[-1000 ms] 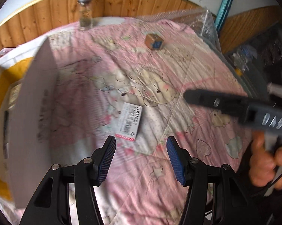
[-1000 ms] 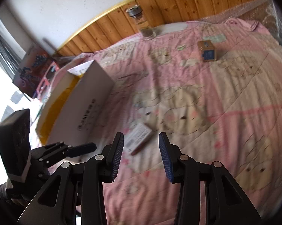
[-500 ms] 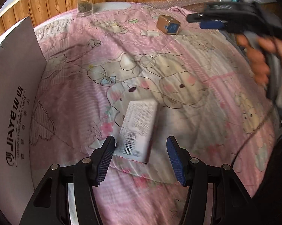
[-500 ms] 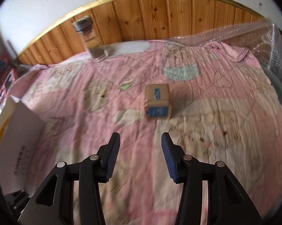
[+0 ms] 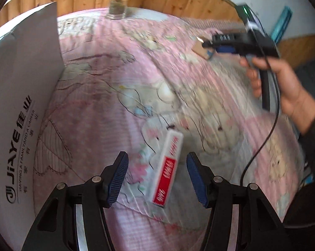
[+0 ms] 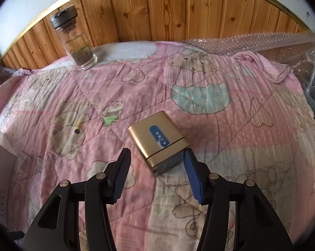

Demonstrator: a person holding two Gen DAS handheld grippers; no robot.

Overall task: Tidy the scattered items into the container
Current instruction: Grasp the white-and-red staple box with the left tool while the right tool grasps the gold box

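- Left gripper (image 5: 157,177): jaws apart, astride the red-and-white packet (image 5: 168,171) lying on the bed quilt (image 5: 99,113), not gripping it.
- Right gripper (image 6: 156,172): jaws apart around the gold box's (image 6: 158,141) near end; one pad looks to touch its corner.
- Risk: the box sits skewed, so closing may twist it or pinch quilt.
- The white carton (image 5: 21,96) stands left; its inside is hidden.
- A glass jar (image 6: 78,41) holds dried leaves.

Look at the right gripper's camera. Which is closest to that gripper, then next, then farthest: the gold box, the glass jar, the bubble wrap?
1. Gold box: on the quilt, reaching in between the open right gripper fingers.
2. and 3. Glass jar, far left by the wood wall, and bubble wrap, far right: too close to call.
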